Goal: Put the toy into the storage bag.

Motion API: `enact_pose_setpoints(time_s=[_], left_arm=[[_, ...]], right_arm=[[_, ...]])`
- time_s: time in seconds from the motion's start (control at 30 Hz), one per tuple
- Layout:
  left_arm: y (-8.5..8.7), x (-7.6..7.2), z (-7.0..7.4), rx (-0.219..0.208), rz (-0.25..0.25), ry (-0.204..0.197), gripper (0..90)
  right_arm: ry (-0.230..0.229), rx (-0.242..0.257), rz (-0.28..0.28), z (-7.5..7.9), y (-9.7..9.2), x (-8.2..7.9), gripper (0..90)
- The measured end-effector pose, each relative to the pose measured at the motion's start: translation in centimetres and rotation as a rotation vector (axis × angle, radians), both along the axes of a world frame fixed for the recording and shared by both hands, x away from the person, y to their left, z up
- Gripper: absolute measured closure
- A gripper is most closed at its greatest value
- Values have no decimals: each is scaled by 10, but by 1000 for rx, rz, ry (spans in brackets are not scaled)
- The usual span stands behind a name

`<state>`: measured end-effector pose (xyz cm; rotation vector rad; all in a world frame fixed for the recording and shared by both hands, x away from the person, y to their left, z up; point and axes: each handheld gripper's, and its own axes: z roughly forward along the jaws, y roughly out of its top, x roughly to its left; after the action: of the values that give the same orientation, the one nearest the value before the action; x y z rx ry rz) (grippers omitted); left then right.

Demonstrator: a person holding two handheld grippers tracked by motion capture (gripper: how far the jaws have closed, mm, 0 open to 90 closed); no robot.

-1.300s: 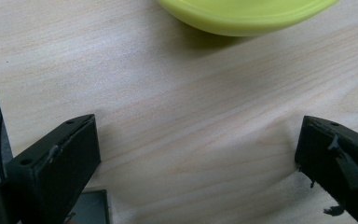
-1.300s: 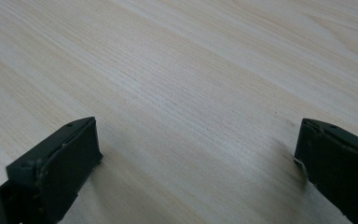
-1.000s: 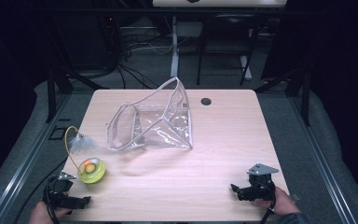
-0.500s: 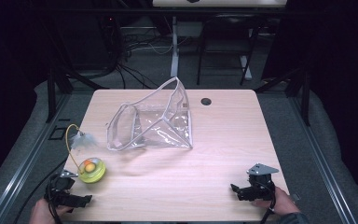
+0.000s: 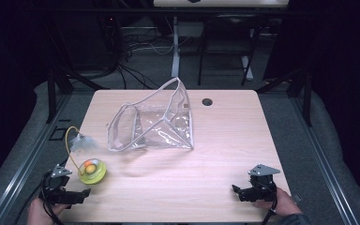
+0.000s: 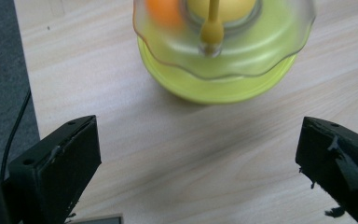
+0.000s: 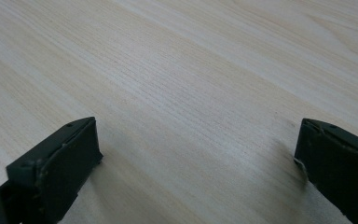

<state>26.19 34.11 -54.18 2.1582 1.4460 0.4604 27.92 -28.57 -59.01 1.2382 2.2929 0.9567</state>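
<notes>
Little has moved since the earlier frames: both tools sit where they were, and the toy keeps its place at the lower left of the table.

From the high view, the left tool [image 5: 77, 193] lies at the lower left of the frame, held by a hand [image 5: 38, 212] at the table [image 5: 225, 140] edge, its jaws pointing toward frame right. Just above and right of it stands the toy [image 5: 92, 171], a yellow-green dish with an orange ball inside and a curved yellow wire rising to a pale feather [image 5: 82, 142]. In the left tool's own view the jaws stand wide apart, released, gripping nothing, with the toy [image 6: 223, 56] near the top centre of the frame and bare wood between it and the jaws.

The right tool [image 5: 238, 191] rests at the lower right of the high view, a hand [image 5: 283, 204] behind it. Its own view shows the jaws spread wide over bare table [image 7: 191, 84], empty.

A clear plastic bag [image 5: 152, 124] lies crumpled at the upper middle of the table, well apart from both tools. A small dark hole [image 5: 207, 101] sits in the tabletop to the bag's upper right.
</notes>
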Motion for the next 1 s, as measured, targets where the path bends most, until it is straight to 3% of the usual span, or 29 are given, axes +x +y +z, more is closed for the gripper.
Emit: enact_pose_setpoints(time_s=[0.1,0.23,0.6,0.77,1.0], left_arm=[[1,-2,5,-7,3,-34,0],[2,-4,13,-57,-4,-61,0],[-2,-3,31,-96,-19,-146,0],[0,-2,38,-136,-21,-188,0],[0,1,46,-138,-14,-231,0]], right_arm=[[0,0,0,0,0,0,0],[0,0,0,0,0,0,0],[0,1,0,0,0,0,0],[0,0,0,0,0,0,0],[0,0,0,0,0,0,0]])
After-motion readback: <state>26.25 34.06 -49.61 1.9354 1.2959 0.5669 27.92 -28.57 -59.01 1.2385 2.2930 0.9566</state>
